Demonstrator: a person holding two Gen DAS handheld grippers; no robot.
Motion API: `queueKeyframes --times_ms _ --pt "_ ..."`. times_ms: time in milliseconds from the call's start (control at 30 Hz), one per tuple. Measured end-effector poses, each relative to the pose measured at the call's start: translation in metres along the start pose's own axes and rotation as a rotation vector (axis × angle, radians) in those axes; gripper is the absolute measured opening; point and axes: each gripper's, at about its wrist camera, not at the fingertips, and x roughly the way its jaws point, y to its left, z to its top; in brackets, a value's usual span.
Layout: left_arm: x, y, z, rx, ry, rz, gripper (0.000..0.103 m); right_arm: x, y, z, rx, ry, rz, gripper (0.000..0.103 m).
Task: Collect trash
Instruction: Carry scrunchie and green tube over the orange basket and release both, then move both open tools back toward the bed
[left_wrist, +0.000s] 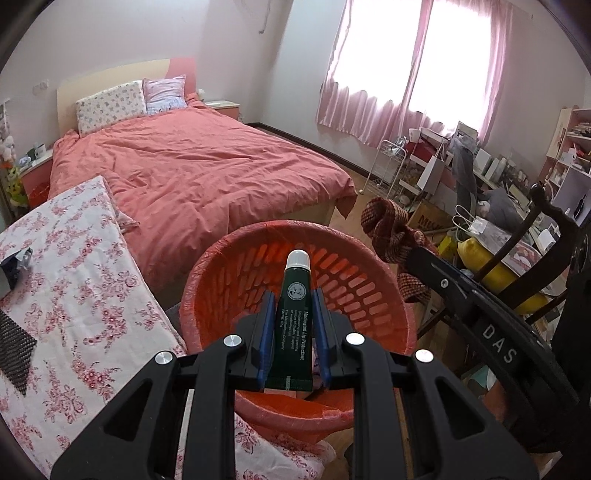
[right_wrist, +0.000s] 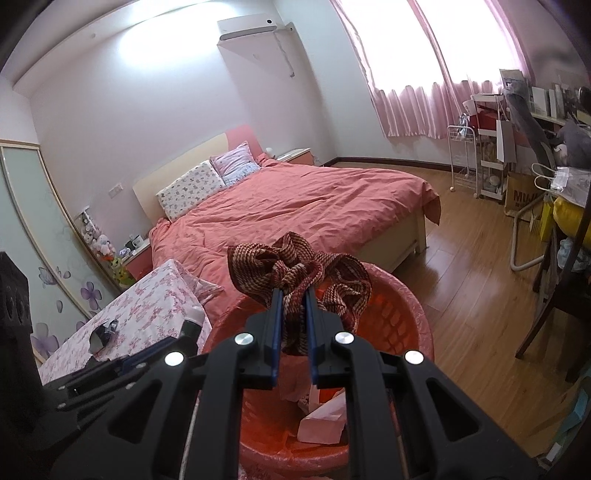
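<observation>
Trash for you to collect is in both your grippers, and everything sits around a big bed (left_wrist: 192, 162) with a salmon-pink cover, two pillows at its headboard. Nearer you, on the left, a tabletop (left_wrist: 74, 280) under a pink floral cloth carries a crumpled dark wrapper (left_wrist: 14, 264) near its left edge. Between that tabletop and the wooden floor stands the orange plastic wastebasket (left_wrist: 354, 280), slotted walls, lined with a clear bag; in your right wrist view pale pink paper scraps (right_wrist: 321, 424) lie at its bottom. Your right gripper (right_wrist: 293, 291) hangs over the basket's rim with its jaws nearly closed on a bunched dark red and cream striped knitted cloth (right_wrist: 299, 273), which spills out to both sides of the blue pads. Your left gripper (left_wrist: 293, 295) is also above the basket's opening, jaws drawn in narrow and pinching a dark green tube of lip protectant (left_wrist: 293, 325) by its sides; the tube points away from you, its white cap (left_wrist: 299, 258) sticking out past the fingertips, its crimped end back toward the gripper body.
</observation>
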Motion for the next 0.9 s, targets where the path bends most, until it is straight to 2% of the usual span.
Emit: queueKeyframes --times_ms 200,367,433,500,633,900 --pt "0.014 0.000 -0.001 -0.010 0.024 0.005 0.020 0.016 -0.009 0.002 0.025 0.021 0.013 0.014" --pt "0.025 0.004 -0.004 -0.016 0.056 0.020 0.022 0.033 -0.018 0.001 0.058 0.062 0.041 0.023" --pt "0.029 0.005 -0.007 -0.019 0.073 0.024 0.034 0.036 -0.021 0.000 0.070 0.072 0.046 0.023" --pt "0.031 0.008 -0.009 -0.018 0.081 0.040 0.039 0.038 -0.023 -0.001 0.074 0.078 0.044 0.026" --pt "0.030 0.016 -0.014 -0.037 0.097 0.064 0.039 0.036 -0.023 -0.002 0.064 0.075 0.027 0.031" --pt "0.004 0.049 -0.020 -0.055 0.068 0.163 0.039 0.029 -0.007 -0.003 0.003 0.074 0.012 0.033"
